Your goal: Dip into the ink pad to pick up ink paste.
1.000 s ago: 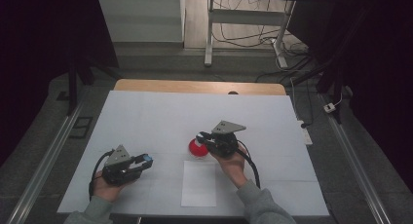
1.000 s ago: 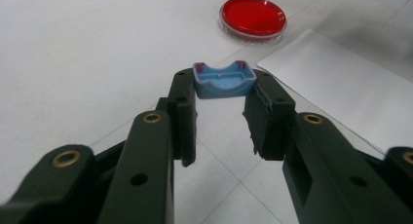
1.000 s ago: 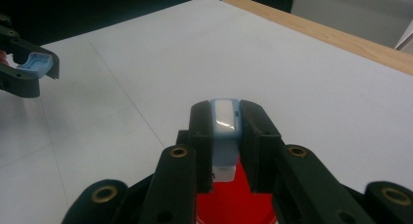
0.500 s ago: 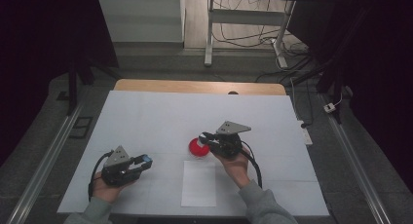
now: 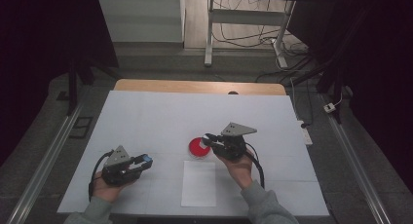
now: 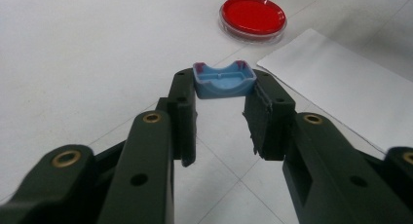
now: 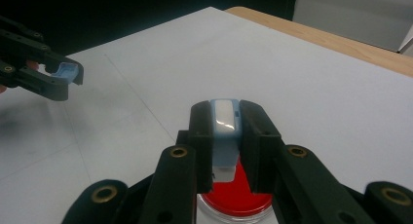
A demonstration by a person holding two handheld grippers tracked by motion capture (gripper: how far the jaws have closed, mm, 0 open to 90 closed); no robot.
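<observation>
Looking down from the high view, we see a person's two hands over a white table [image 5: 146,117], each carrying a two-jaw tool. The left gripper [image 6: 223,92] has its jaws clamped on a small blue cap [image 6: 224,80], a shallow open-sided piece pinched at the very tips, hollow side up. In the high view that left gripper [image 5: 144,160] sits close to the near edge of the table, pointing toward the middle, with the cap [image 5: 146,160] a blue speck at its front.

The right gripper [image 7: 225,121] is closed on a slim pale blue and white piece [image 7: 224,131], which stands on edge between the pads and fills the gap between them. Directly beneath and just ahead of these jaws lies a round red dish [image 7: 237,195] with a clear rim. In the left gripper view the same dish [image 6: 253,17] rests well beyond the tips, slightly to their right.

A white sheet of paper [image 5: 199,183] lies flat on the table between the two hands, just behind the dish [image 5: 198,147] and beside the right gripper [image 5: 210,139]. The two grippers are well apart from each other.
</observation>
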